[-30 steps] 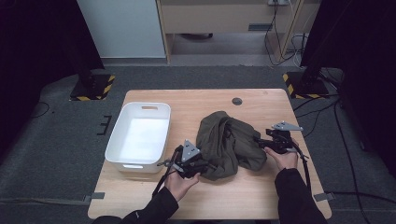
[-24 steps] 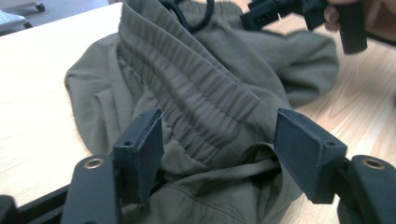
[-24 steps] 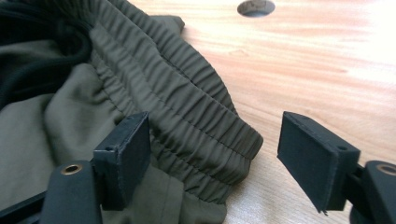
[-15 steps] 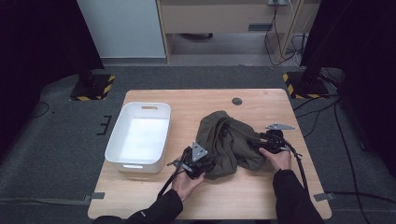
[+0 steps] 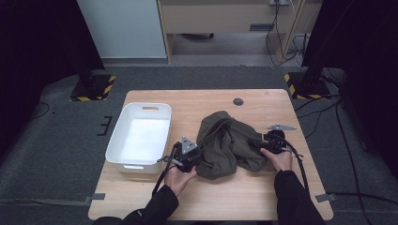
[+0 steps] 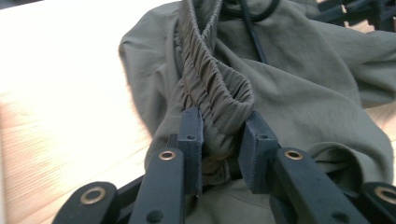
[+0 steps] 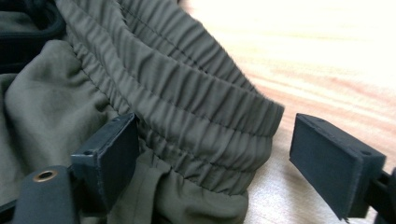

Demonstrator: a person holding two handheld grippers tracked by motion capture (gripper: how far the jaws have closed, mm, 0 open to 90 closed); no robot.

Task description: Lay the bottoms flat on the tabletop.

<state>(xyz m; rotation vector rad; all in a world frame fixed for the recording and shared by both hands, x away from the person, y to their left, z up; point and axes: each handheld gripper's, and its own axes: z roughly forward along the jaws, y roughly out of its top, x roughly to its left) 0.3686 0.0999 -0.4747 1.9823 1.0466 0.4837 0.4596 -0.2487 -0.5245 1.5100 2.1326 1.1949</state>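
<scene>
Olive trousers (image 5: 227,143), left gripper (image 6: 223,140) pinching waistband

Black sleeves; black left gripper (image 5: 190,157), grey three-cornered plate, brass rivets; black right gripper (image 5: 267,143), trailing cable

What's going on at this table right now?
A person works a crumpled olive garment on a wooden table with two handheld grippers. The left gripper has just been closing and pinches a fold of the elastic waistband. The right gripper has been opening; its jaws straddle the waistband without pressing it. A white bin sits beside the garment.
</scene>
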